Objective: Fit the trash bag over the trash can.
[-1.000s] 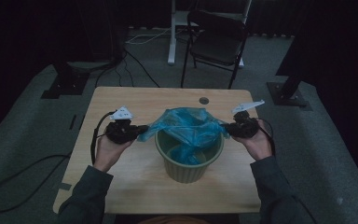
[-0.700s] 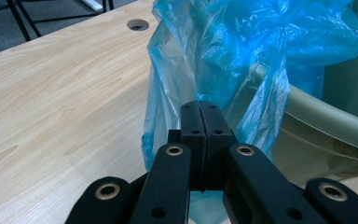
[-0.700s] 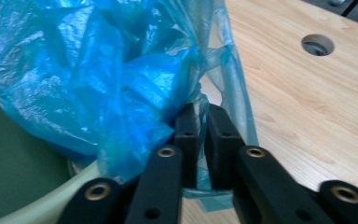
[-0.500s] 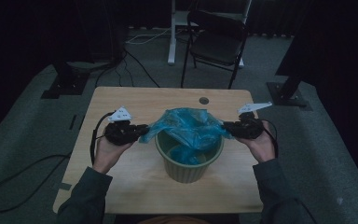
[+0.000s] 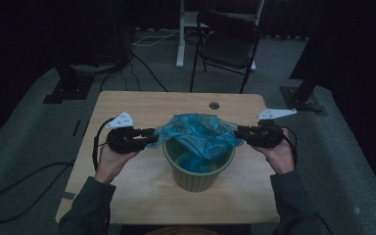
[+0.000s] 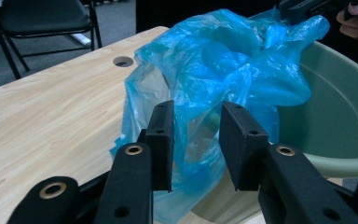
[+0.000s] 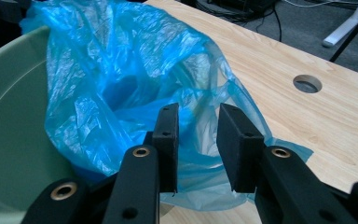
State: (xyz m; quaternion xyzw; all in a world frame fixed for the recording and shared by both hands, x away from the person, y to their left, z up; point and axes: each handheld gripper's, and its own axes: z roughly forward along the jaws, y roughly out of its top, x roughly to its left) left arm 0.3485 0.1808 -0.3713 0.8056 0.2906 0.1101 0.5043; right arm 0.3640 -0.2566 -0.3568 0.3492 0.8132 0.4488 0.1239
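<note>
A pale green bin [image 5: 198, 176] stands mid-table with a crumpled blue plastic bag [image 5: 200, 134] laid in it and spread over its rim to both sides. My left gripper [image 5: 152, 137] is at the bag's left edge, my right gripper [image 5: 238, 132] at its right edge. In the left gripper view the jaws [image 6: 196, 109] stand apart, with blue film [image 6: 223, 60] hanging outside the bin wall [image 6: 335, 116] in the gap. In the right gripper view the jaws [image 7: 196, 112] are likewise apart over the bag [image 7: 121, 60], which drapes from the bin [image 7: 9, 116] onto the table.
The wooden table [image 5: 147, 105] has a round cable hole [image 5: 214, 105] behind the bin. A black chair [image 5: 227, 44] and a white desk leg [image 5: 180, 34] stand beyond the far edge. Cables trail on the floor at left.
My right gripper has moved slightly outward and down. The bag sits lower and wider over the bin's rim than a second ago. The left gripper has barely moved.
</note>
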